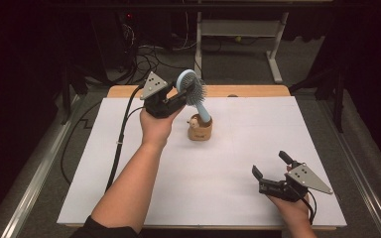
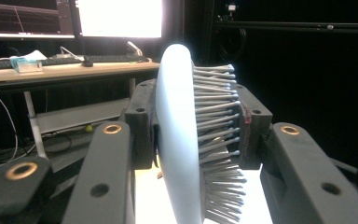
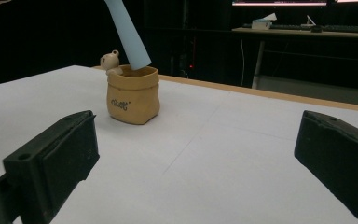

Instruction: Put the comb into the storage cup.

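Left gripper (image 1: 178, 95) fingers clamp the hairbrush (image 1: 193, 91) head; its handle slants down into the pot (image 1: 200, 129) below, while right gripper (image 1: 273, 171) fingers rest apart, farther off

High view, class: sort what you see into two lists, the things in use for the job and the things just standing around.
In use:
- hairbrush, head clamped in the left gripper, handle end in the pot
- tan bear pot
- white table mat

Standing around:
- right gripper, open, resting on the mat
- desk frame behind
- floor cables
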Demonstrator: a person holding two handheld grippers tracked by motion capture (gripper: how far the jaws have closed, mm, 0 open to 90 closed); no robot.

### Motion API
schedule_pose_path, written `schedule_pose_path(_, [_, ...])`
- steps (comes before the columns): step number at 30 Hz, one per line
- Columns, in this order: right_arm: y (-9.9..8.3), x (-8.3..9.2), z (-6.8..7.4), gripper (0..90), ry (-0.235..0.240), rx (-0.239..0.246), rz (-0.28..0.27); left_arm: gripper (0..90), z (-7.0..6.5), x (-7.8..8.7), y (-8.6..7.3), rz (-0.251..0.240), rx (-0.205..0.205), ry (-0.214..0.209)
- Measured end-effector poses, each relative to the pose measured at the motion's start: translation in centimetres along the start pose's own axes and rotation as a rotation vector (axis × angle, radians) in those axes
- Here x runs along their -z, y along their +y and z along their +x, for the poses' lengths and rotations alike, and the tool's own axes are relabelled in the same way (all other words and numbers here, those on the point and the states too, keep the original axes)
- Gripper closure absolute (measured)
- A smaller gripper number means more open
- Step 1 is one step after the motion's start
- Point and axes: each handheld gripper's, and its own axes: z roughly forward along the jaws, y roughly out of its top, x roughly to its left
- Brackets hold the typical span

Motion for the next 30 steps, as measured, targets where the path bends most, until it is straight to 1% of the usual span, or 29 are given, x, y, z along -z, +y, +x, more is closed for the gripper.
schedule_pose_path(2, [0.0, 0.0, 0.0, 0.1, -0.002, -0.003, 0.000, 59.3, 0.1, -0.1, -0.1, -0.001, 0.011, -0.002])
schedule_pose_path(5, [0.0, 0.0, 0.0, 0.1, -0.003, -0.002, -0.002, 59.3, 0.1, -0.1, -0.2, 0.004, 0.004, 0.004])
schedule_pose_path(21, [0.0, 0.1, 0.0, 0.1, -0.002, -0.004, -0.002, 59.3, 0.3, -0.6, -1.0, 0.024, 0.015, 0.013])
schedule_pose_path(25, [0.0, 0.1, -0.1, 0.2, -0.003, -0.005, -0.002, 59.2, 0.3, -0.8, -1.2, 0.030, 0.014, 0.013])
schedule_pose_path(30, [0.0, 0.1, -0.1, 0.1, -0.004, -0.006, -0.005, 59.2, 0.4, -0.9, -1.6, 0.033, 0.023, 0.009])
